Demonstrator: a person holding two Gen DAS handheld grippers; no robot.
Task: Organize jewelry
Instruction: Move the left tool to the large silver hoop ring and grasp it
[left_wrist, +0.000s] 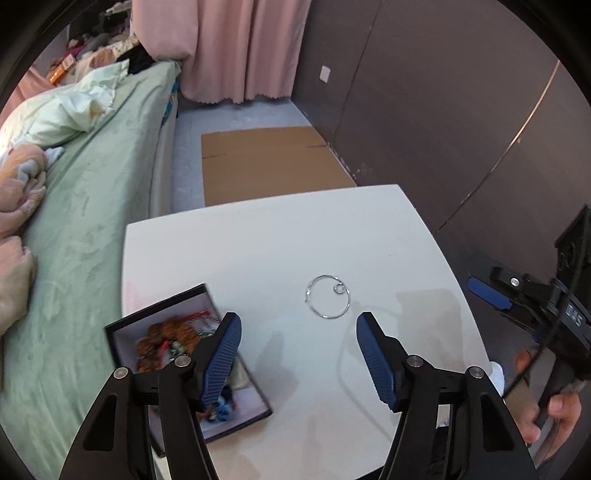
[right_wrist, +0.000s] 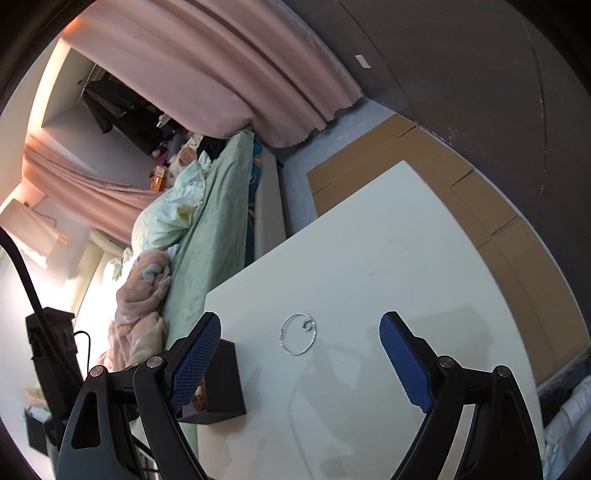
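A thin silver bangle (left_wrist: 328, 296) with a small ring charm lies on the white table (left_wrist: 280, 240), just ahead of my open, empty left gripper (left_wrist: 299, 332). A black jewelry box (left_wrist: 155, 350) with a white lining holds brown beads and other pieces; it sits at the table's left edge, partly behind my left finger (left_wrist: 221, 354). In the right wrist view the bangle (right_wrist: 298, 333) lies ahead between the fingers of my open, empty right gripper (right_wrist: 299, 339), and the box (right_wrist: 225, 384) stands at the left. The right gripper also shows at the right edge of the left wrist view.
A bed with a green sheet (left_wrist: 85, 221) and crumpled bedding runs along the table's left side. Flat cardboard (left_wrist: 266, 162) lies on the floor beyond the table. A dark wall (left_wrist: 443, 110) stands to the right, with pink curtains (left_wrist: 236, 48) behind.
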